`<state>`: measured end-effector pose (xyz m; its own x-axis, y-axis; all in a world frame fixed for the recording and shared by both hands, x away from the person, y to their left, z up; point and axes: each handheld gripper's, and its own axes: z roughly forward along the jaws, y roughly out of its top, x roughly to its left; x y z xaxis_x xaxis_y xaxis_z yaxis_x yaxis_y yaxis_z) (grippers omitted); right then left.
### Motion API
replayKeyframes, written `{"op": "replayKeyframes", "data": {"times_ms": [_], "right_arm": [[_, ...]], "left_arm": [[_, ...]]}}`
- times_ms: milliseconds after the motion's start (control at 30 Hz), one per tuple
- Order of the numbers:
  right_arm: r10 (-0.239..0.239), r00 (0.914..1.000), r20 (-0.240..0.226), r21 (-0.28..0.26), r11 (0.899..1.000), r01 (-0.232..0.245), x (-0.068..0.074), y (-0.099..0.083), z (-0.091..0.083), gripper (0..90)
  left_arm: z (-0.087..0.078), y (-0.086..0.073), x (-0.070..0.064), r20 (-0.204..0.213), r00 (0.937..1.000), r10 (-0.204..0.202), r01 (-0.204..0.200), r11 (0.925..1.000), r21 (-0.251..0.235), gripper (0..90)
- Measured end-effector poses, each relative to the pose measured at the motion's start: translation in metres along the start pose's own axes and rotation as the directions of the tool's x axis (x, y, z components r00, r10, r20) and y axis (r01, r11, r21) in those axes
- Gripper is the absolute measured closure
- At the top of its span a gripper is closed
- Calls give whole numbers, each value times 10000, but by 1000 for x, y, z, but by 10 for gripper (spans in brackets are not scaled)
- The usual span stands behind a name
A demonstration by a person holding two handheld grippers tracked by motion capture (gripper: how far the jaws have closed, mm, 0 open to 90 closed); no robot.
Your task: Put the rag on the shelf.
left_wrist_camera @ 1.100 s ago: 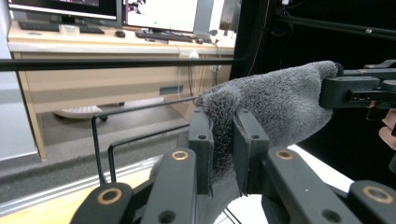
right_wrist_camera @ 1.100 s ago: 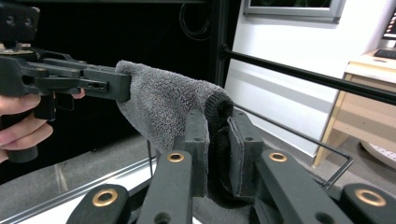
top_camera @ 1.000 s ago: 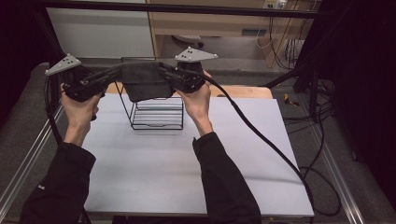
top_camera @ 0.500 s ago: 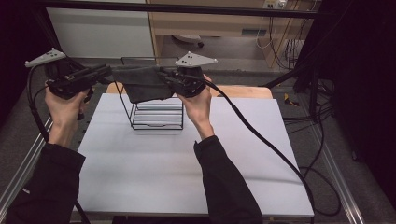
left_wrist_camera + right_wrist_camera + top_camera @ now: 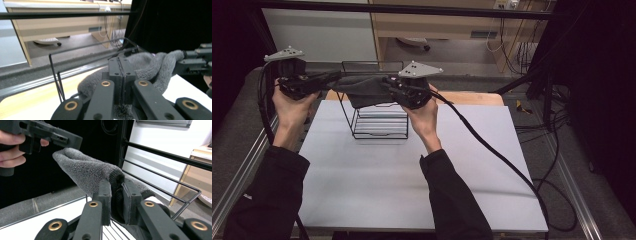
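A dark grey fluffy towel [image 5: 363, 88] hangs stretched between my two grippers above a black wire basket [image 5: 379, 116] on the white table. My left gripper [image 5: 333, 76] is shut on the towel's left edge; in the left gripper view its jaws [image 5: 121, 75] press together with grey cloth [image 5: 152, 66] bunched around them. My right gripper [image 5: 387, 82] is shut on the towel's right end, and in the right gripper view a thick fold of towel [image 5: 86, 171] sits pinched between the pads [image 5: 117, 195]. The left gripper [image 5: 42, 132] also shows far off there.
The wire basket stands at the table's [image 5: 422, 175] back left, its rim [image 5: 175, 192] just below the towel. A thick cable [image 5: 492, 150] trails from the right gripper across the table. A wooden strip [image 5: 472, 97] borders the far edge; desks and cables lie beyond.
Both grippers have risen and pulled apart, the left one moving outward to the left. The towel is now stretched flatter and higher above the basket.
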<state>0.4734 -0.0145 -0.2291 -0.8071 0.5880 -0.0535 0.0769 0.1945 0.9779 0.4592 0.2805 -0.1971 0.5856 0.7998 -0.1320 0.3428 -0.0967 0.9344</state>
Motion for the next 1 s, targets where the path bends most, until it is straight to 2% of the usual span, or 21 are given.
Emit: {"op": "replayKeyframes", "data": {"times_ms": [167,367,667,767,833,900,1000], "right_arm": [[-9,10000,-58,109,9999,10,1,-2,1,784],[18,9999,-149,282,9996,-13,1,-1,-1,735],[131,9993,-344,392,9992,-117,2,4,-9,537],[237,9988,-425,236,9995,-227,2,7,-13,516],[264,9990,-359,284,9993,-254,2,8,-13,555],[388,9985,-379,525,9979,-368,0,6,-10,687],[384,9988,-301,1049,9939,-350,1,0,-4,812]], "left_arm": [[1,-10,0,154,9999,68,-73,9995,310,895],[3,-18,-1,90,9996,267,-272,9979,593,895],[6,-31,-2,64,9993,369,-373,9958,840,896],[8,-36,-3,4,9988,497,-495,9942,952,896],[10,-40,-4,-50,9984,570,-562,9929,1049,896],[12,-44,-4,-46,9983,578,-569,9924,1089,896],[15,-51,-5,-49,9981,612,-603,9920,1107,896]]}}
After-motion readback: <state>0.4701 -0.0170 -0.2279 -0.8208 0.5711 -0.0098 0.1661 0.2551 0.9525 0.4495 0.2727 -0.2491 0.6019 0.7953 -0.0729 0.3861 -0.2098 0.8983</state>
